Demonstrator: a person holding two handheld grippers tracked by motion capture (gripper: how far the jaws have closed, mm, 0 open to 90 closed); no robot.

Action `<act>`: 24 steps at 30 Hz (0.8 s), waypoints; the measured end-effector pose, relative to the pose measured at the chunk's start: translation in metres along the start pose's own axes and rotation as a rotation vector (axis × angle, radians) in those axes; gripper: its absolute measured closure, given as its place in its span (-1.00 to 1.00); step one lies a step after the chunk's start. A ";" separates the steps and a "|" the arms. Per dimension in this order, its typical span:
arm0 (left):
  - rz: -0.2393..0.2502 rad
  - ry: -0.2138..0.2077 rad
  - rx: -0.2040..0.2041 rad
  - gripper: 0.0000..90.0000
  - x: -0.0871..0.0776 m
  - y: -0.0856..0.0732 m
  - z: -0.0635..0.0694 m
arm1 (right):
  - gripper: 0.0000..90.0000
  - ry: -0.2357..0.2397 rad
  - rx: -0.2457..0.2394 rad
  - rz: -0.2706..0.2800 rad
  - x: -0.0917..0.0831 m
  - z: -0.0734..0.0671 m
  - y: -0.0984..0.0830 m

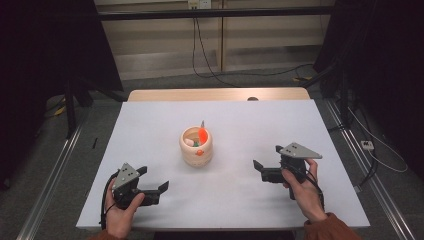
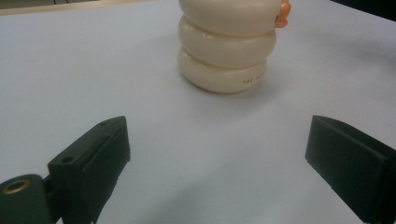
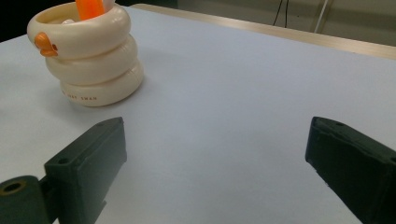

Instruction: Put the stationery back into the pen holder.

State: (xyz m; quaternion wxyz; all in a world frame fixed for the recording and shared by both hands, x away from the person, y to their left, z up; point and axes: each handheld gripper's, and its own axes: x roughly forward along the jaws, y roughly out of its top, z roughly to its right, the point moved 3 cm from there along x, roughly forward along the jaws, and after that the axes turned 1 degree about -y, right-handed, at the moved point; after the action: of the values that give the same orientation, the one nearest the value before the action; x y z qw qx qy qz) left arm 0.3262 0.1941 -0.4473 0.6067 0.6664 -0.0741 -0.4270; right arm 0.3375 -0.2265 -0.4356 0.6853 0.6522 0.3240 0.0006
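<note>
both grippers, left (image 1: 154, 181) and right (image 1: 266, 157), gape empty at lower frame; cream ringed ceramic holder (image 1: 196, 146) mid-frame, top-heavy, may tip if nudged.

A ribbed holder (image 1: 196, 146) is standing near the middle of the table (image 1: 260, 125), with several small items (image 1: 196, 138) sitting inside it and one stick (image 1: 202, 122) poking up past its far rim. The left gripper (image 1: 156, 179) is resting near the table's front left corner, well apart from the holder. The right gripper (image 1: 265, 159) is sitting toward the front right, also apart from it. The holder is lying between the two grippers and farther back than both.
</note>
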 end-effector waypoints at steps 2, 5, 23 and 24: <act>0.001 0.000 -0.001 -0.86 0.000 0.000 0.000 | -0.88 -0.010 0.002 0.000 -0.004 0.003 -0.002; 0.000 0.001 -0.002 -0.86 0.000 0.000 0.000 | -0.90 -0.024 0.012 0.006 -0.009 0.007 -0.004; 0.008 0.007 -0.008 -0.86 -0.001 -0.001 0.001 | -0.90 -0.110 0.059 -0.006 -0.039 0.032 -0.036; 0.007 0.008 -0.012 -0.86 -0.001 -0.001 0.000 | -0.90 -0.111 0.064 -0.003 -0.040 0.033 -0.038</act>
State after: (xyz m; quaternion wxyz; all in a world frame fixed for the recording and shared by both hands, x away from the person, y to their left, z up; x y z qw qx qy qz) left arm 0.3244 0.1950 -0.4476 0.6125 0.6643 -0.0716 -0.4224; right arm 0.3048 -0.2789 -0.4534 0.6811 0.6723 0.2862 -0.0471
